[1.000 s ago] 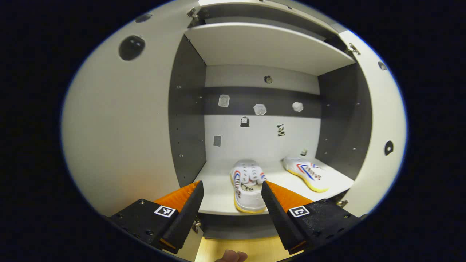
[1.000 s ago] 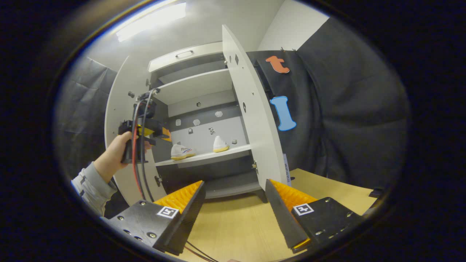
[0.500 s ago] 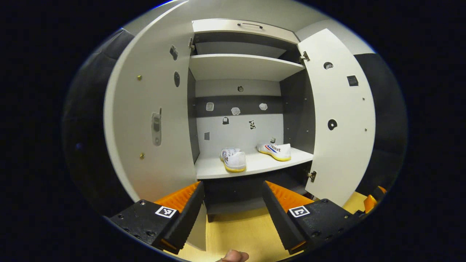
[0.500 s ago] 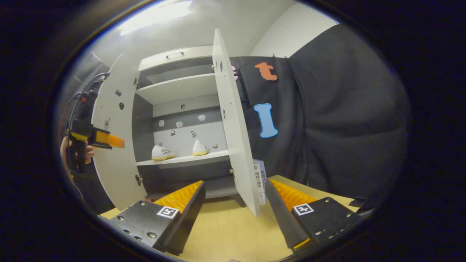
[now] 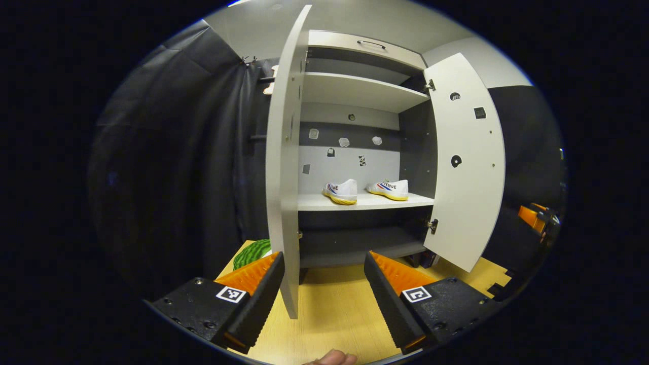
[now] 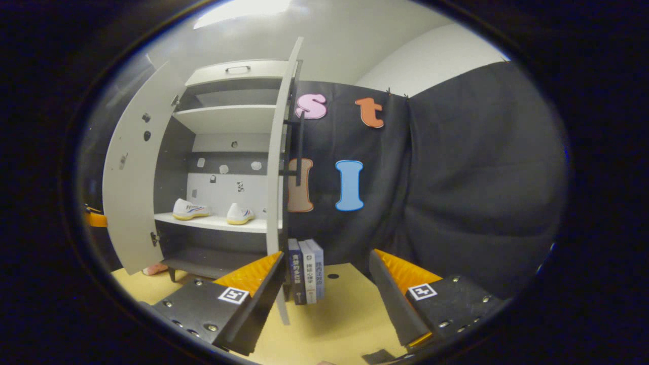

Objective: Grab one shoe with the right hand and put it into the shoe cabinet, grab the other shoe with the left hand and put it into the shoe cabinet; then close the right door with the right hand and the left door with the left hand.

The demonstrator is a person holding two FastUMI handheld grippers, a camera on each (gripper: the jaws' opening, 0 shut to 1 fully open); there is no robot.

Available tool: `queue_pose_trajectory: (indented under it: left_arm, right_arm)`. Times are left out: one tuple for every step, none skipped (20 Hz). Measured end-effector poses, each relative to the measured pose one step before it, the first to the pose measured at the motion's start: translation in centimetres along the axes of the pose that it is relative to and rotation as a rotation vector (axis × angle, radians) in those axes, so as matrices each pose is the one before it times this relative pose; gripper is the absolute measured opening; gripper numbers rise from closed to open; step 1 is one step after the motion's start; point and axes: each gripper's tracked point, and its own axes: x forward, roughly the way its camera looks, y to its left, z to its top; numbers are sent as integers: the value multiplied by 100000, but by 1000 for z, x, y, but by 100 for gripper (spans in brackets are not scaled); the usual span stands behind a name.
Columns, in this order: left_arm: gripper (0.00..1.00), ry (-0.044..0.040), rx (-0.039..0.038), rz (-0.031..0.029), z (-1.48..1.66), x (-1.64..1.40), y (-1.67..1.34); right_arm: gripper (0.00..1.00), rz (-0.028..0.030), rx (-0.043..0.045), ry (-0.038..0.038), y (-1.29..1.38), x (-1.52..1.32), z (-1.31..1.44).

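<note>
The shoe cabinet (image 5: 355, 91) stands with both doors swung out. Two white shoes with yellow soles, one on the left (image 5: 340, 191) and one on the right (image 5: 388, 189), rest side by side on its middle shelf (image 5: 365, 203). My left gripper (image 5: 322, 299) is open and holds nothing, and the left door's edge (image 5: 281, 177) rises right in front of it. My right gripper (image 6: 324, 299) is open too, just behind the right door's edge (image 6: 276, 167). In the right gripper view both shoes (image 6: 190, 209) (image 6: 239, 213) lie on the shelf.
The right door (image 5: 466, 162) hangs wide open, as does the left door (image 6: 129, 172). Three books (image 6: 307, 271) stand on the wooden floor beside the right door. A green striped ball (image 5: 252, 252) lies behind the left door. Black cloth walls flank the cabinet.
Both grippers have pulled back from the cabinet and swung outward. The left one left the shelf and now faces the left door's edge; the right one now faces the right door's edge.
</note>
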Motion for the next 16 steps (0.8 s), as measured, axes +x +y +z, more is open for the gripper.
queue_pose_trajectory:
  left_arm:
    - [96, -1090, 12, -1305, -80, -463, -105]
    - [96, -2293, 496, -1937, 221, -341, -262]
    - [96, -1584, 719, -963, 355, -409, -157]
    - [96, -2593, 1135, -453, 411, -398, 201]
    - [96, -2296, 855, -617, 548, -477, 109]
    - [96, -2141, 462, -307, 487, -494, 138]
    - [96, -2539, 243, -78, 516, -517, 329]
    - [95, -1989, 1131, 25, 505, -367, 351]
    - [95, -1273, 1614, 1483, 217, -406, 714]
    - [95, -399, 1729, 2496, 100, -375, 1123]
    - [94, -608, 1395, 1705, 80, -181, 783]
    - [94, -7, 997, 871, -48, -163, 350]
    - [95, 115, -24, 751, -137, -11, 457]
    - [94, 734, -76, 284, -336, 10, 478]
    - [95, 706, 72, 416, -362, 88, 421]
    - [95, 1098, 504, 1444, -372, 102, 811]
  right_arm:
    - [99, 535, 260, 57, -828, 1041, 831]
    - [99, 490, 421, 596, -781, 1202, 863]
    - [98, 857, -42, 468, -555, 1073, 670]
    - [98, 237, -93, 949, -748, 936, 844]
    - [98, 1342, 20, 567, -336, 1023, 698]
    - [98, 1048, -90, 778, -337, 1015, 578]
    - [98, 374, -92, -2, -351, 949, 676]
    - [98, -643, -912, 1142, -588, 997, 326]
    - [99, 636, -1029, 1531, -36, 965, 234]
    - [99, 674, -1211, 1484, 238, 698, 81]
    - [99, 243, -679, 2206, 133, 555, 39]
    - [98, 554, -288, 1614, 312, 664, 194]
    - [99, 1403, 577, 112, 629, 373, 521]
    - [99, 446, 1007, -46, 513, 465, 493]
    - [94, 193, 1839, -269, 376, 340, 457]
    - [99, 886, 1466, -242, 622, 217, 313]
